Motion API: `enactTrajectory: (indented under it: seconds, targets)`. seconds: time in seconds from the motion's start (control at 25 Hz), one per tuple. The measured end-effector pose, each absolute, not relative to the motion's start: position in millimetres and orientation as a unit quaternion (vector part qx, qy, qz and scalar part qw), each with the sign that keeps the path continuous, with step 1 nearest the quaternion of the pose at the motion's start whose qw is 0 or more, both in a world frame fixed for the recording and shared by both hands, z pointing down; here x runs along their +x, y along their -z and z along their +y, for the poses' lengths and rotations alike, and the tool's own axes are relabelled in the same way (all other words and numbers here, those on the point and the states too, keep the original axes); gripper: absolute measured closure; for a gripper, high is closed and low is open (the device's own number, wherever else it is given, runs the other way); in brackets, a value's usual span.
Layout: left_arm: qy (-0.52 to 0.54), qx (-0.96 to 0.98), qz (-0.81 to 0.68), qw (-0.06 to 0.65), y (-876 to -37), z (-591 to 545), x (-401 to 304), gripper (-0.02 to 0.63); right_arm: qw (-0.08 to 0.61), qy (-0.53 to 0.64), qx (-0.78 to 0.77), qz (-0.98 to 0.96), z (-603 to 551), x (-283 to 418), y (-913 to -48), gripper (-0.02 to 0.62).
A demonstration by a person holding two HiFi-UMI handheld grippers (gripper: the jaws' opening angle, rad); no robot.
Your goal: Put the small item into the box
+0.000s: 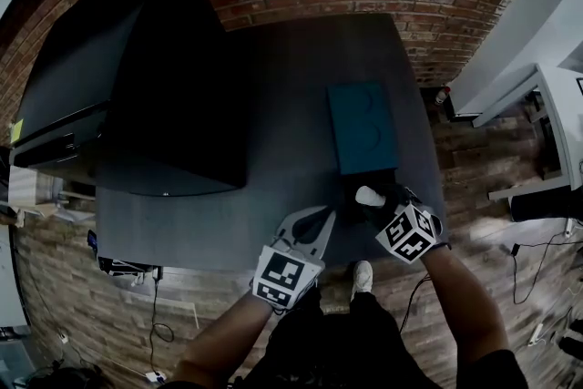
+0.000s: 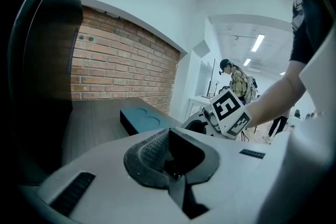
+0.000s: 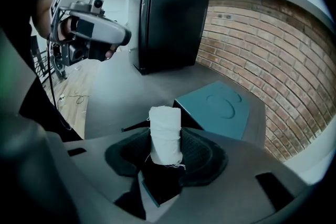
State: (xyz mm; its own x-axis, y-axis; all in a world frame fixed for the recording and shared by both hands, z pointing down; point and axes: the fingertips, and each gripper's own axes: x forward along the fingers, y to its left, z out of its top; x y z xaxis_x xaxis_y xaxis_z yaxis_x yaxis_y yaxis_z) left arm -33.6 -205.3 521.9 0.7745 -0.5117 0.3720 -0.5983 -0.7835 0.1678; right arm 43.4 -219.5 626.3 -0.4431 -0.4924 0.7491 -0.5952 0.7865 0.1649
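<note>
- My right gripper (image 3: 167,161) is clenched on the small white roll of wound cloth (image 3: 165,134). The dark ribbed pads press its lower half from both sides.
- The roll stands upright between the jaws, its top end proud of them and loose threads trailing at the bottom. I judge the low grip is meant to leave the free end clear to go into the box first.
- The roll is off the surface, carried over the near right corner of the dark grey table (image 3: 121,97).
- The flat teal rectangular box (image 3: 218,110) lies just beyond the roll and slightly to its right, near but not touching. It lies lengthwise along the table's right edge, its short end facing the gripper.
- The box top shows two shallow round marks and I see no opening, so I reckon the roll is being held short until a way in appears.
- My left gripper (image 2: 170,157) is released and has nothing between its pads. It hangs near the table's near edge, left of the right gripper, probably kept free to deal with the box.
- The large black boxy monitor (image 3: 168,18) fills the far left corner, well apart from the work.
</note>
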Motion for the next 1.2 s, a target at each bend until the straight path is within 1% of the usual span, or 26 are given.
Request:
enactTrajectory:
  seconds: [0.2, 0.48, 0.84, 1.2]
  targets:
    - [-0.163, 0.930, -0.295, 0.144, -527, -207, -35, 0.572, 0.450, -0.057, 0.299, -0.839, -219, 42, -640, 0.410]
    - [-0.180, 0.931, -0.289, 0.131, -538, -210, -34, 0.572, 0.494, -0.053, 0.270, -0.825, -222, 43, -657, 0.410]
    - [-0.177, 0.930, -0.290, 0.141, -542, -213, -34, 0.572, 0.553, -0.032, 0.207, -0.806, -217, 42, -674, 0.410]
    - [-0.169, 0.928, -0.297, 0.150, -545, -216, -38, 0.572, 0.593, -0.028, 0.166, -0.788, -216, 41, -683, 0.408]
